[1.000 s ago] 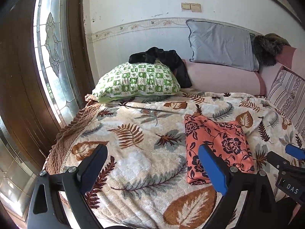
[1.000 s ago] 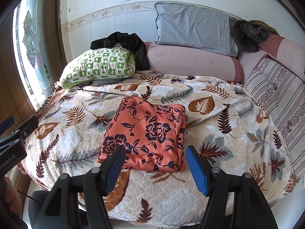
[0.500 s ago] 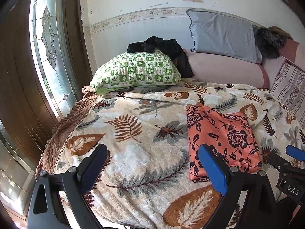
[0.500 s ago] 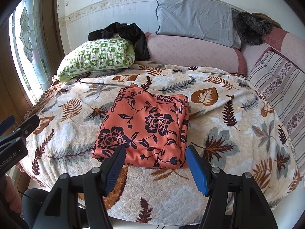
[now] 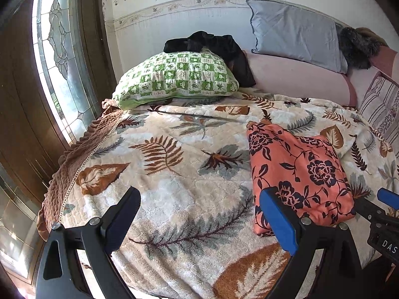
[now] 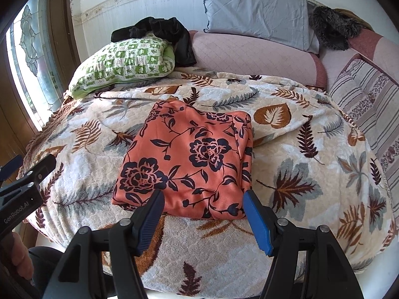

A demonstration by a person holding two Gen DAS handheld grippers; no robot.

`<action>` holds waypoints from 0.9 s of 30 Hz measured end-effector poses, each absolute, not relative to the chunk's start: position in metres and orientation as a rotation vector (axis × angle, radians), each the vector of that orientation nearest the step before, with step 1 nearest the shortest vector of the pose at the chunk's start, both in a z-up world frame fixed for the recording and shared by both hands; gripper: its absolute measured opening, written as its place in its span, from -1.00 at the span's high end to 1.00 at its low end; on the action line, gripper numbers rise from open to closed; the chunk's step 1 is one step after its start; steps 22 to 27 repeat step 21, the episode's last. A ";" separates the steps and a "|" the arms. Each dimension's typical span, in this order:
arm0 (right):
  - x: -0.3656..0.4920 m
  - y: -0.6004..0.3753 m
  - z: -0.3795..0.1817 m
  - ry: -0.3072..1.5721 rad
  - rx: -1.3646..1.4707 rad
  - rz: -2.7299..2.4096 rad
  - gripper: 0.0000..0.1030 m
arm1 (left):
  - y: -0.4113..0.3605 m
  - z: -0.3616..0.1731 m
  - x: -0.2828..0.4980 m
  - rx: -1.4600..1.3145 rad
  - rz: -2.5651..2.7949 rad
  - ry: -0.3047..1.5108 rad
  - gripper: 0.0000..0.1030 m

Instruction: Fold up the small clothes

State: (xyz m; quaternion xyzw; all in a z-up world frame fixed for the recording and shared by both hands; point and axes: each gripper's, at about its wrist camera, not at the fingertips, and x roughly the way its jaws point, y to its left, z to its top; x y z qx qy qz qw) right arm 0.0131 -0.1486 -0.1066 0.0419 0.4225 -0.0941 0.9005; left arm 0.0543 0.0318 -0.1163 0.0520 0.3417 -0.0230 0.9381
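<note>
Folded floral garment on the bed — both claws empty

The orange floral garment [image 6: 189,159] lies on the leaf-print blanket [image 6: 299,174], just ahead of the spread right gripper [image 6: 203,215]; the left gripper [image 5: 199,214] — also agape — sits to its left.

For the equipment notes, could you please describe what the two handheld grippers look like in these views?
Both are black plastic, two-fingered tools with silver screws at the finger joints. The left gripper and right gripper carry blue ribbed pads on their inner finger faces. White lettering marks the bodies: "GenRobot.AI" on the left, "DAS" on the right.
</note>
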 end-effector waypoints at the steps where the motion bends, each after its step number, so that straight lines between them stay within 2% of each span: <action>1: 0.015 -0.150 -0.107 0.876 0.086 -0.198 -0.34 | 0.032 -0.119 0.057 0.108 -0.045 0.703 -0.87; 27: 0.080 -0.171 -0.136 0.894 0.107 -0.153 -0.34 | 0.016 -0.150 0.116 0.111 -0.076 0.787 -0.87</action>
